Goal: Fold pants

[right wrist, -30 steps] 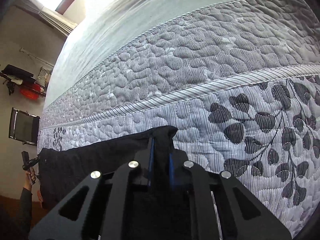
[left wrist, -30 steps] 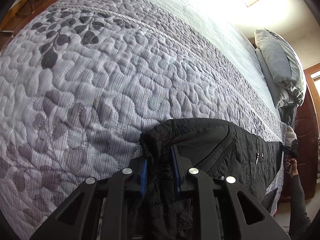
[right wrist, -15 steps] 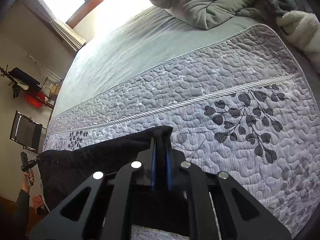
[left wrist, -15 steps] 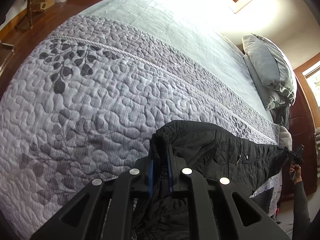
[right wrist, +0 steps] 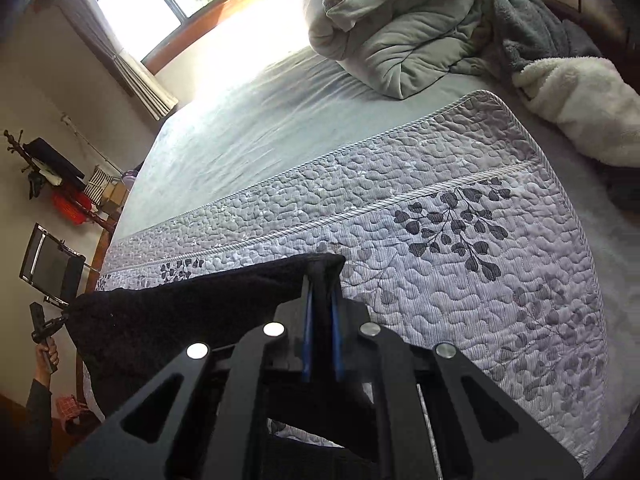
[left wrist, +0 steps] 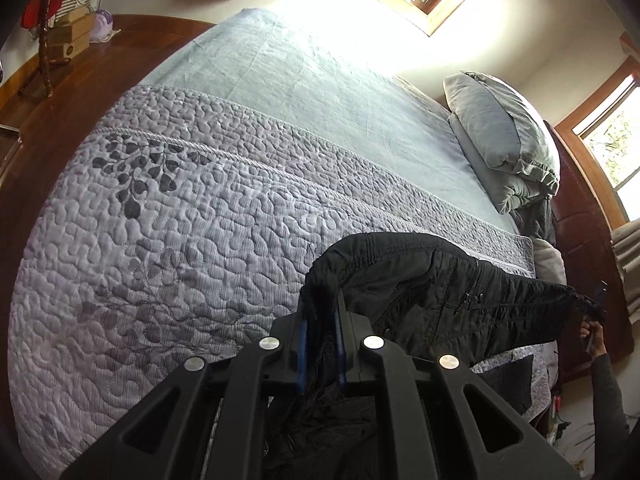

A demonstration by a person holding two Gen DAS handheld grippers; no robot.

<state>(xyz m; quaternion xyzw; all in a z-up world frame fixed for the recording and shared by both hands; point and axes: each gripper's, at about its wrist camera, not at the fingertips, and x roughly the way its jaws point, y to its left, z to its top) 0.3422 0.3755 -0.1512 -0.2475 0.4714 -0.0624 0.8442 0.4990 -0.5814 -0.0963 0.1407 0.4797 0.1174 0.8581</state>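
- Clearly, both tongs are clamped on the pants (left wrist: 452,296): left gripper (left wrist: 320,320), right gripper (right wrist: 322,312).
- Pants hang stretched above the quilt (left wrist: 180,248), trailing toward three o'clock in the left view.
- Soft, light, saggy; corners look the best hold.

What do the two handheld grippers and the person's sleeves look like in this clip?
Both the left gripper and the right gripper are matte black plastic frames with triangular cut-outs, four round silver bolt heads across the top, and thin blue pads lining the fingers. No cables show. A dark grey long sleeve covers the arm.
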